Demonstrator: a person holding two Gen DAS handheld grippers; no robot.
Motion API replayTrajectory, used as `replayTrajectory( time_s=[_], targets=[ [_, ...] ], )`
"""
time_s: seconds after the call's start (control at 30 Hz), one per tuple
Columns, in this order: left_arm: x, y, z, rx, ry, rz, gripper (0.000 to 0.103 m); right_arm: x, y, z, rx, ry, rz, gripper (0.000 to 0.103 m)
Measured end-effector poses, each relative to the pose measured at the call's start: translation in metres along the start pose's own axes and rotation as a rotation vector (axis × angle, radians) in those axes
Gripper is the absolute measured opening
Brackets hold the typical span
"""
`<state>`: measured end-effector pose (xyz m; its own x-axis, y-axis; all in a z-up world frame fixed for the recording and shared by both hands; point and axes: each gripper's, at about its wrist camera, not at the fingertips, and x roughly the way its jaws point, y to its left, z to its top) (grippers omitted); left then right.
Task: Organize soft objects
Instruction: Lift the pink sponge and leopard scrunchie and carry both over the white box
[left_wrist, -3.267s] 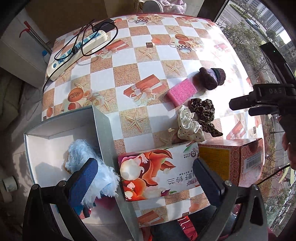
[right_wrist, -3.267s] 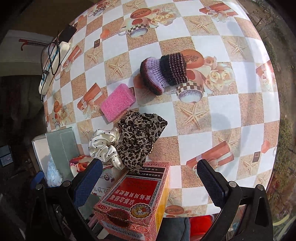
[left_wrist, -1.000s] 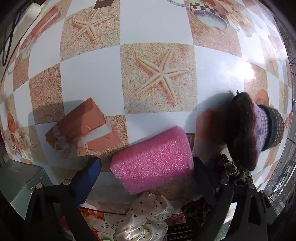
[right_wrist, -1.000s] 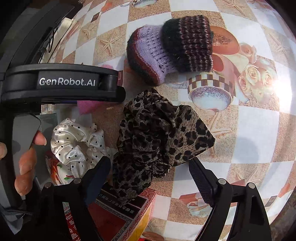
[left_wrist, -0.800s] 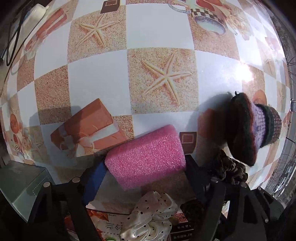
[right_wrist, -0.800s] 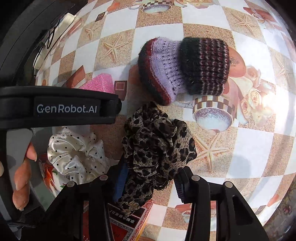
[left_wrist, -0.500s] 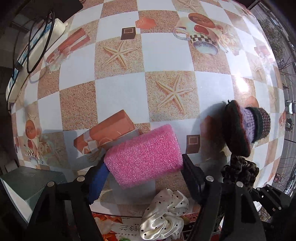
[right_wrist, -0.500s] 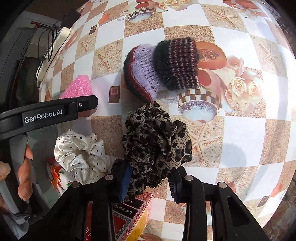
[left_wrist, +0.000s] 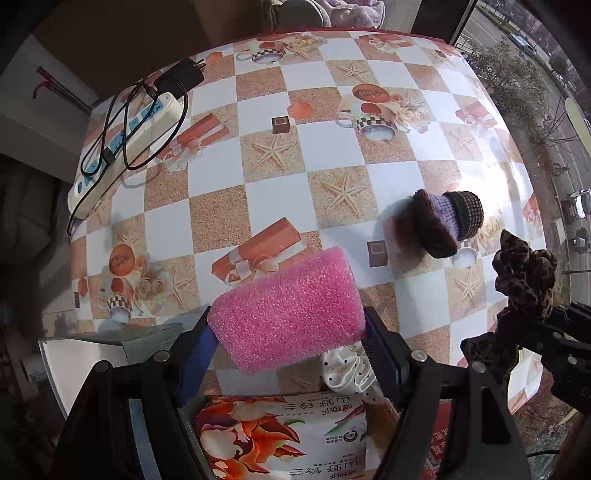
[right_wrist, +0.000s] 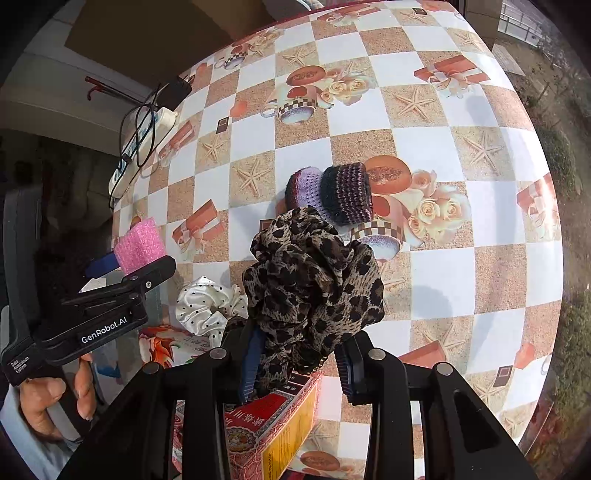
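My left gripper (left_wrist: 288, 350) is shut on a pink sponge (left_wrist: 286, 308) and holds it above the table; the sponge also shows in the right wrist view (right_wrist: 138, 245). My right gripper (right_wrist: 295, 363) is shut on a leopard-print scrunchie (right_wrist: 314, 280), lifted off the table; the scrunchie also shows in the left wrist view (left_wrist: 524, 277). A white polka-dot scrunchie (right_wrist: 208, 304) lies on the table by the tissue pack. A purple and dark knitted bootie (right_wrist: 332, 192) lies further out. A grey open box (left_wrist: 107, 345) is at the lower left.
A floral tissue pack (left_wrist: 284, 432) and a red carton (right_wrist: 273, 428) lie at the near edge. A white power strip with black cables (left_wrist: 129, 129) lies at the far left. The checkered tablecloth (left_wrist: 332, 155) covers the table. A window is to the right.
Both grippers closed on their objects and rose: the left lifted the pink sponge, the right lifted the leopard scrunchie. Both views pulled back from the table.
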<state>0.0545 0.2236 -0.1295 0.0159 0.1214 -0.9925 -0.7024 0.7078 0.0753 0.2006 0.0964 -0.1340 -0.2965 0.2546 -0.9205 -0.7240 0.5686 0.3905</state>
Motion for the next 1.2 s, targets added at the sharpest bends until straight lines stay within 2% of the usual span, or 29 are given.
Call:
replayTrajectory(
  time_s=[0.3,0.57,0.87,1.2],
  targets=[
    [-0.032,0.012,-0.048,0.041,-0.059,-0.018,0.078,-0.042,0.028,-0.017,-0.01,-0.076,-0.003,0.037],
    [-0.062,0.032,-0.084,0.04,-0.108,-0.032,0.078,-0.067,0.071,-0.033,-0.058,-0.118,-0.007,0.037],
    [-0.073,0.067,-0.126,0.007,-0.115,-0.029,0.078,-0.062,0.134,-0.068,-0.153,-0.091,0.004,0.037],
    [-0.08,0.101,-0.163,-0.055,-0.13,-0.03,0.078,-0.037,0.182,-0.098,-0.22,-0.023,0.003,0.037]
  ],
)
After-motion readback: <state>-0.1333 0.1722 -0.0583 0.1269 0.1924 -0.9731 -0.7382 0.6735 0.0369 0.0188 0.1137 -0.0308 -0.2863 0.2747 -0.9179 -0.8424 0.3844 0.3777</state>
